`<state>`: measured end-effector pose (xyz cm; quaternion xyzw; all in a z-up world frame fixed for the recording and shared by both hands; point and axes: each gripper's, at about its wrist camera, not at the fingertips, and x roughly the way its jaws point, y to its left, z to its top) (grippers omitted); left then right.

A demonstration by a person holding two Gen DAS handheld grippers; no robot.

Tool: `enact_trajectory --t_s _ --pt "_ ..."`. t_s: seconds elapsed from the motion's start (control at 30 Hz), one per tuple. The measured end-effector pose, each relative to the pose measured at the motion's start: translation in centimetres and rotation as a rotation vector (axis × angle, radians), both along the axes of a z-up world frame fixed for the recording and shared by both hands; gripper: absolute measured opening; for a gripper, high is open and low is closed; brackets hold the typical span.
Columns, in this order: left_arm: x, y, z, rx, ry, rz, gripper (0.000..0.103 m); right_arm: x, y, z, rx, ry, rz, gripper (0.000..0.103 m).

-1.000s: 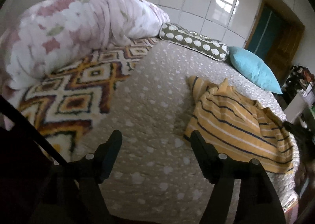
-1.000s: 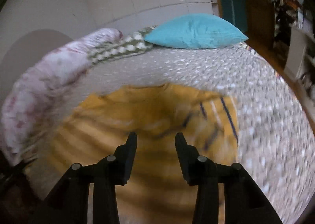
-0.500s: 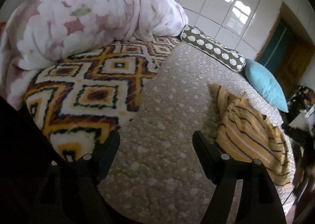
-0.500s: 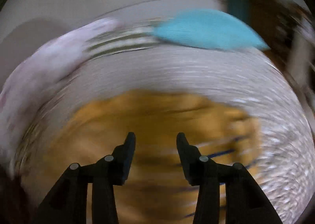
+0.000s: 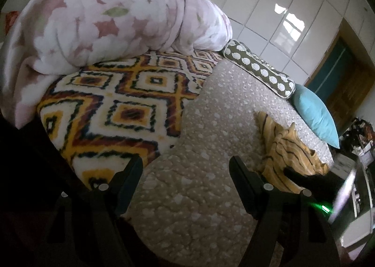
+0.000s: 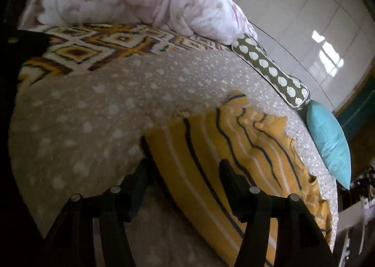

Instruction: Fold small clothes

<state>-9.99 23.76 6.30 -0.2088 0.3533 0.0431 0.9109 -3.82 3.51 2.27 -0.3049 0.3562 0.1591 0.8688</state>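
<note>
A small yellow garment with dark and white stripes lies rumpled on the beige dotted bedspread. My right gripper is open and low over the garment's near left edge, one finger on each side of that edge. In the left wrist view the garment lies to the right. My left gripper is open and empty above bare bedspread, left of the garment. The dark tip of the right gripper shows at the garment's near end.
A patterned orange and white blanket covers the bed's left part, with a pink floral duvet heaped on it. A dotted olive bolster and a turquoise pillow lie along the tiled wall. A door and clutter stand at the right.
Both grippers have swung left and dropped lower. The right gripper now sits at the garment's left edge instead of over its middle. The left gripper has drawn away from the garment.
</note>
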Motion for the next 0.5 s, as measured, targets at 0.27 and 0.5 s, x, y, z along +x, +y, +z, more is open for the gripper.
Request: enact_trajectory --t_s 0.27,0.5 --pt "-0.2 -0.3 0.5 0.004 -0.006 -0.004 0.075 3.4 0.9 0.6 0.059 0.002 -0.143 0.015" --pt "0.4 -4.3 2.4 0.06 -0.03 -0.096 0.075 3.6 -10.5 9.4 0.44 -0.051 -0.34 0.013"
